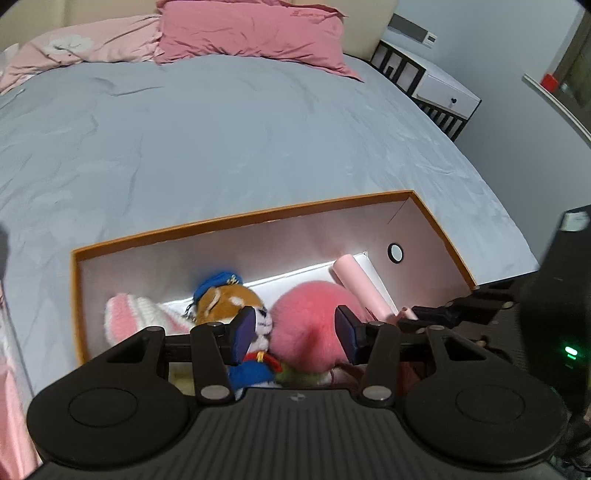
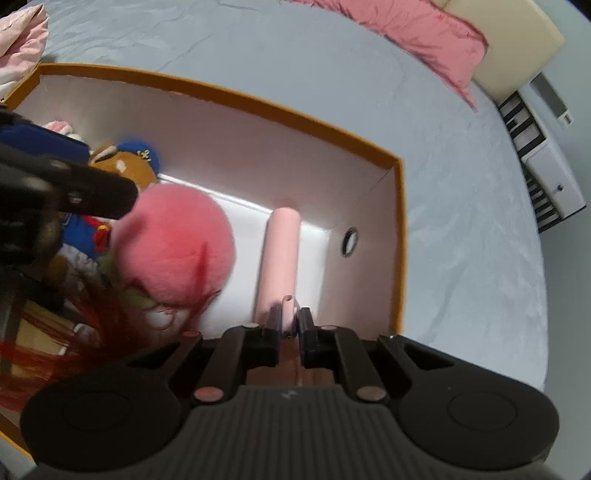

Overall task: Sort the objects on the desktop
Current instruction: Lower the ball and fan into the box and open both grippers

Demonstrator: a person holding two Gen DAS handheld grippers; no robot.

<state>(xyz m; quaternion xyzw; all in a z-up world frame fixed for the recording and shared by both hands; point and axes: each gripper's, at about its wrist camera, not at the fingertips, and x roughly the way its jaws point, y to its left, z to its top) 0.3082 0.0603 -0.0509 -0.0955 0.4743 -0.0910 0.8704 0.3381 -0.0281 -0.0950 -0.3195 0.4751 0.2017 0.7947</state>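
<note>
An orange box with a white inside lies on the grey bed. It holds a fluffy pink pompom, a brown plush dog in a blue cap, a pink-and-white plush and a pale pink cylinder. My left gripper hangs open just above the pompom, its pads clear of it. My right gripper is low in the box's right end, jaws narrowly apart. A small pink tube stands between them with a thin gap on each side. It sits just in front of the cylinder's near end.
Red doll hair and more soft toys fill the box's near left part. The box's right wall has a round hole. Pink pillows lie at the bed's head, and a white nightstand stands beyond the bed's right edge.
</note>
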